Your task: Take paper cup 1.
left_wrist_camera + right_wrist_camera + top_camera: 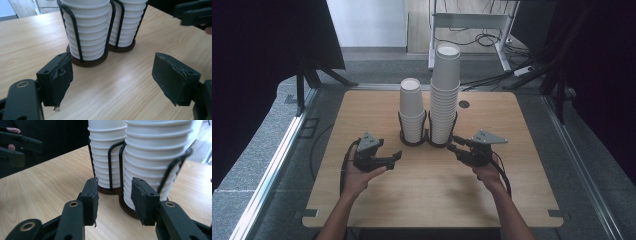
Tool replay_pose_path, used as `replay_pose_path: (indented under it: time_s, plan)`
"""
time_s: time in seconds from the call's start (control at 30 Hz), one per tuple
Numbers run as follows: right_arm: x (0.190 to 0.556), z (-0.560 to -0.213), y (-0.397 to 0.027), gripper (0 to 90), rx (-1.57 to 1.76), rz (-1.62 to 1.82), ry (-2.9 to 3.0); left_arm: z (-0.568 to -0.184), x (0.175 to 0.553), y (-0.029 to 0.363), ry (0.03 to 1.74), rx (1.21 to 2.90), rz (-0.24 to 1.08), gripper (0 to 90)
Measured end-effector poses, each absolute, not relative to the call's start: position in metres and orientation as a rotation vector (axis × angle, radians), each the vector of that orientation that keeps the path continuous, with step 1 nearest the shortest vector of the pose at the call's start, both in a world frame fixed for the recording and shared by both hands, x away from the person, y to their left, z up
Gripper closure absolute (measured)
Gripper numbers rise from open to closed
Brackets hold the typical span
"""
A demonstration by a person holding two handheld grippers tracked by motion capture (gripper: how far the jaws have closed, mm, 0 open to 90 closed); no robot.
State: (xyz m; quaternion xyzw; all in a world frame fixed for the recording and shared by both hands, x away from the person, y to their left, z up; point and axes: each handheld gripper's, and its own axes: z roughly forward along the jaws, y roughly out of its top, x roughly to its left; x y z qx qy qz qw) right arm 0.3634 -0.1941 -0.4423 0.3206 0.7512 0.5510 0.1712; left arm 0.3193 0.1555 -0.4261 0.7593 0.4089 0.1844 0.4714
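Observation:
Two stacks of white paper cups stand in a black wire holder (414, 141) at the middle of the wooden table (432, 200): a short stack (412, 107) on the left and a tall stack (445, 90) on the right. My left gripper (391, 161) hovers in front and to the left of the holder, open and holding nothing. The left gripper view has its jaws (112, 68) wide apart, aimed at the short stack (87, 32). My right gripper (454, 144) is close to the tall stack's base, open and empty. Its jaws (114, 188) frame the holder's foot below the tall stack (155, 157).
A round cable hole (464, 104) is set in the table behind the tall stack. A white desk frame (472, 22) with cables on the floor stands beyond the table. Black stands flank the table at both back corners.

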Motion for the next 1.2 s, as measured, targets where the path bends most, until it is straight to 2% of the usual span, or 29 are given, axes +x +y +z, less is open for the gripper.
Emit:
replay_pose_path:
  time_s: [0.27,0.9,1.2]
  plan:
    - [0.378,-0.439,-0.174,63.7,0.903,1.61,2.159,-0.417,0.322,0.154,0.978,1.854,0.43,16.8]
    - [0.396,-0.447,-0.14,87.5,0.867,1.612,2.216,-0.406,0.354,0.137,0.981,1.84,0.44,16.8]
    - [0.406,-0.442,-0.128,89.2,0.852,1.65,2.217,-0.398,0.372,0.134,1.011,1.825,0.469,14.6]
